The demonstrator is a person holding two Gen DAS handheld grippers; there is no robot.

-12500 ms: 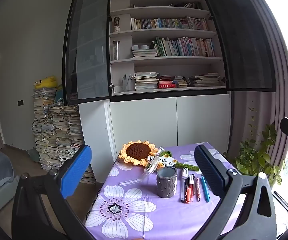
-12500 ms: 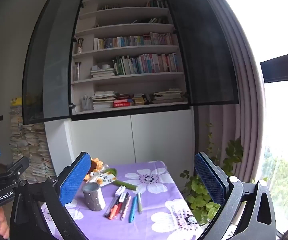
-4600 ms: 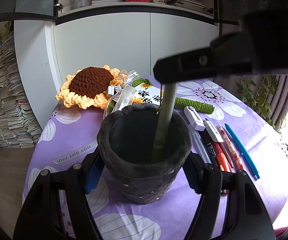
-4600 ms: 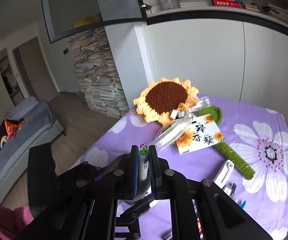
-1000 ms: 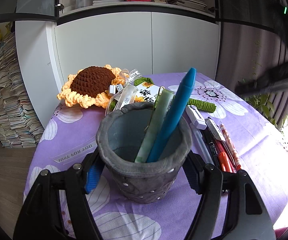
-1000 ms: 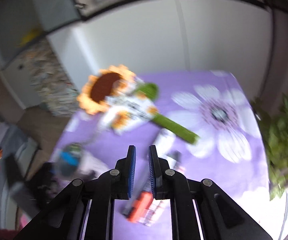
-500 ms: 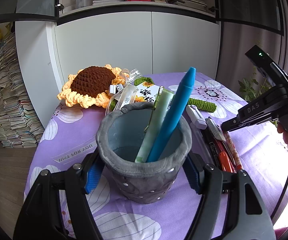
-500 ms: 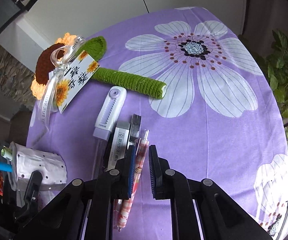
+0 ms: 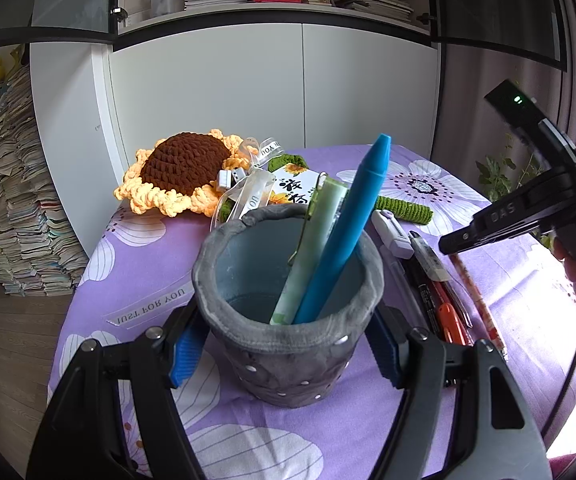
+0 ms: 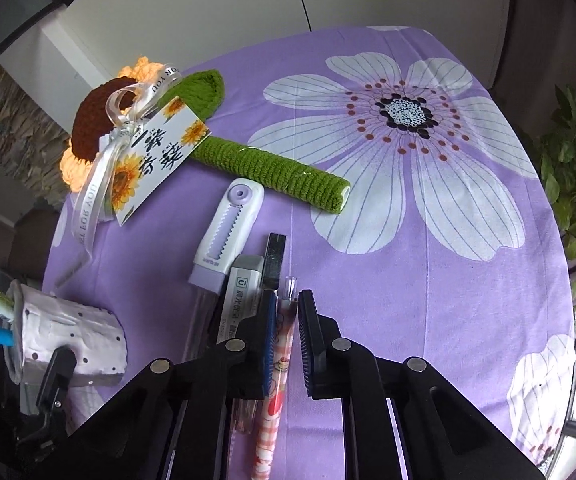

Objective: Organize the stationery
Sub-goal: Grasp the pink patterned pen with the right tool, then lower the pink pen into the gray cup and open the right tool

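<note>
My left gripper (image 9: 286, 346) is shut on the grey dotted pen cup (image 9: 288, 308), its blue pads against both sides. A blue pen (image 9: 351, 224) and a pale green pen (image 9: 315, 240) stand in the cup. To its right, several pens lie in a row on the purple flowered cloth. My right gripper (image 10: 286, 314) points steeply down over that row. It is shut on the pink patterned pen (image 10: 272, 420), which still lies flat on the cloth. In the left wrist view the right gripper (image 9: 447, 245) comes in from the right onto the pink pen (image 9: 473, 288).
Left of the pink pen lie a black pen (image 10: 275, 254), a white marker (image 10: 242, 300), a lilac correction tape (image 10: 228, 228) and an orange pen (image 9: 447, 320). A crochet sunflower (image 9: 184, 164) with a green stem (image 10: 272, 170) lies behind. A plant (image 10: 575, 160) stands off the table's right edge.
My right gripper has dropped from above the table down onto the row of pens and now has the pink pen between its jaws. The left gripper and cup have not moved.
</note>
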